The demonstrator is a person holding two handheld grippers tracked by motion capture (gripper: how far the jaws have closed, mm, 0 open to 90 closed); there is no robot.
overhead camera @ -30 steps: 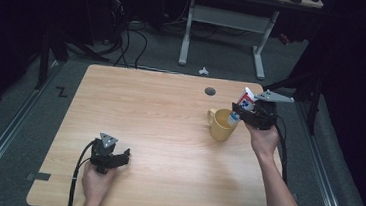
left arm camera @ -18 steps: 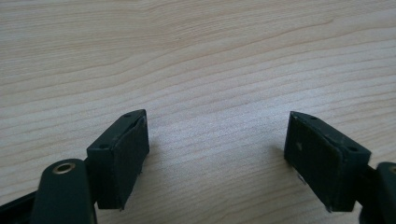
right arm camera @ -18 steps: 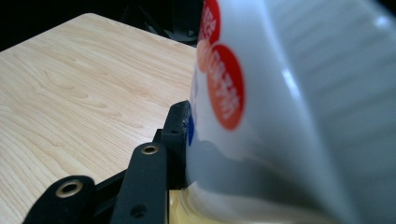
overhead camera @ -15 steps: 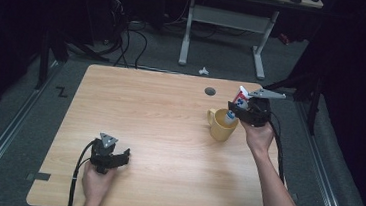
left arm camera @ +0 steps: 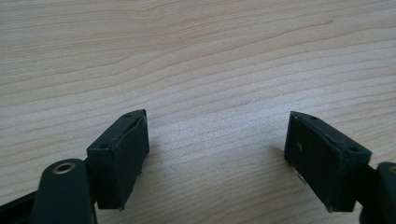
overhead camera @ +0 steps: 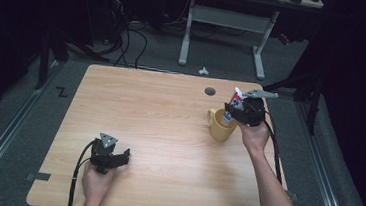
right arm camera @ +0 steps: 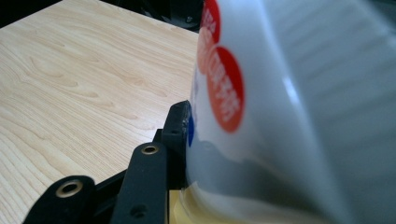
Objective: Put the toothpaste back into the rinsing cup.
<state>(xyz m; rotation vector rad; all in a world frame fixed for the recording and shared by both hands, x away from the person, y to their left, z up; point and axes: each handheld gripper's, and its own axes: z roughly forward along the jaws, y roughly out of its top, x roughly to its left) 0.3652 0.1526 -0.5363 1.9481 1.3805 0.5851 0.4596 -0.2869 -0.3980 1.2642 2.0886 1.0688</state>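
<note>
A yellow mug [overhead camera: 220, 128] stands on the wooden table [overhead camera: 160, 111] at the right. My right gripper [overhead camera: 234, 110] is shut on a white tube with red and blue print [overhead camera: 234, 98] and holds it just above the mug, lower end at the mug's mouth. In the right gripper view the tube [right arm camera: 289, 116] looms close, one black finger [right arm camera: 180, 128] presses its side, and the yellow mug rim [right arm camera: 194, 210] lies below it. My left gripper [overhead camera: 116, 157] rests near the table's front left, open, with bare wood between its pads [left arm camera: 126, 154].
A round cable hole [overhead camera: 210, 91] sits in the tabletop behind the mug. Beyond the far edge stand a white desk frame [overhead camera: 228, 21] and loose cables [overhead camera: 131, 38] on the dark floor. A small white scrap [overhead camera: 203, 70] lies on the floor there.
My right hand has carried the tube a little to the left and down, closer over the mug. The left hand has stayed put.
</note>
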